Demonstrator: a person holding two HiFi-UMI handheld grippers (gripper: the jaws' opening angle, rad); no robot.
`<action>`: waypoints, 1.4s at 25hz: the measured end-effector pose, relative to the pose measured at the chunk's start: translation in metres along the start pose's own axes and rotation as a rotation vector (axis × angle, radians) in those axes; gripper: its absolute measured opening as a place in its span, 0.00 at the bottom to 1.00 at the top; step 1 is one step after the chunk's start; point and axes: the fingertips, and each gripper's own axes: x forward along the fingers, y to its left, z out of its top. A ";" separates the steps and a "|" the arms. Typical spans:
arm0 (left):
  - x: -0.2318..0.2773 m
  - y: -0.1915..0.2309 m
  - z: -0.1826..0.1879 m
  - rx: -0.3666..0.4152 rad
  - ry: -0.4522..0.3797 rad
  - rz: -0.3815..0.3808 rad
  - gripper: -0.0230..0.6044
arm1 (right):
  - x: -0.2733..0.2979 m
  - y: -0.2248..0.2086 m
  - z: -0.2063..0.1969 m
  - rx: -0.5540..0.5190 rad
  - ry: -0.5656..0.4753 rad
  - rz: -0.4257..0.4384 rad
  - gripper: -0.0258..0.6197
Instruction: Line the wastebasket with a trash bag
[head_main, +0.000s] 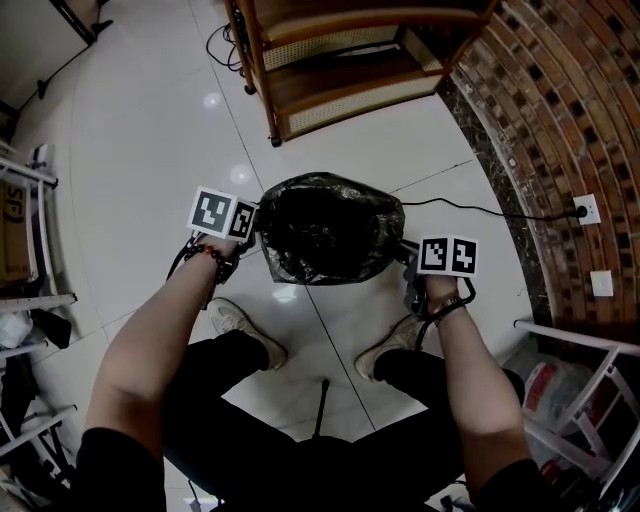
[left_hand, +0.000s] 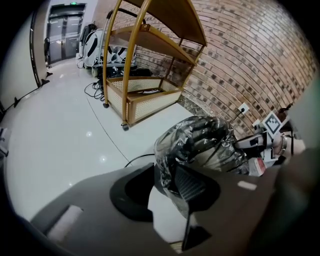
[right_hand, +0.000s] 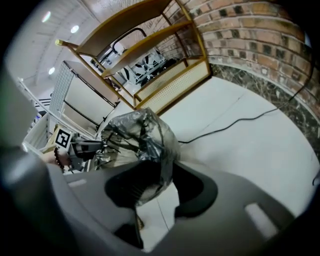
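A black trash bag (head_main: 330, 228) is pulled over the mouth of the wastebasket (left_hand: 222, 161), which stands on the white floor between the person's feet. The pale basket wall shows through the film in the left gripper view. My left gripper (head_main: 257, 240) is at the bag's left rim, and its jaws (left_hand: 170, 185) are shut on a fold of the film. At the right rim my right gripper (head_main: 405, 258) also has bag film (right_hand: 150, 150) pinched between its jaws (right_hand: 155, 186). The basket's inside is dark and hidden.
A wooden shelf cart (head_main: 330, 60) stands just beyond the basket. A brick wall (head_main: 560, 120) with a socket (head_main: 587, 208) and a black cable (head_main: 480, 208) runs along the right. White racks stand at the left (head_main: 30, 250) and right (head_main: 585, 370). The person's shoes (head_main: 245, 330) flank the basket.
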 end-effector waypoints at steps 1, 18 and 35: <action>0.001 0.000 0.001 0.001 0.001 0.002 0.24 | 0.002 -0.003 0.001 -0.002 -0.001 -0.009 0.27; -0.014 -0.004 0.003 0.038 -0.022 -0.049 0.37 | -0.018 0.034 0.035 -0.415 0.026 -0.084 0.36; -0.026 -0.002 -0.008 0.026 0.010 -0.142 0.63 | 0.001 0.078 0.064 -0.702 -0.003 -0.078 0.36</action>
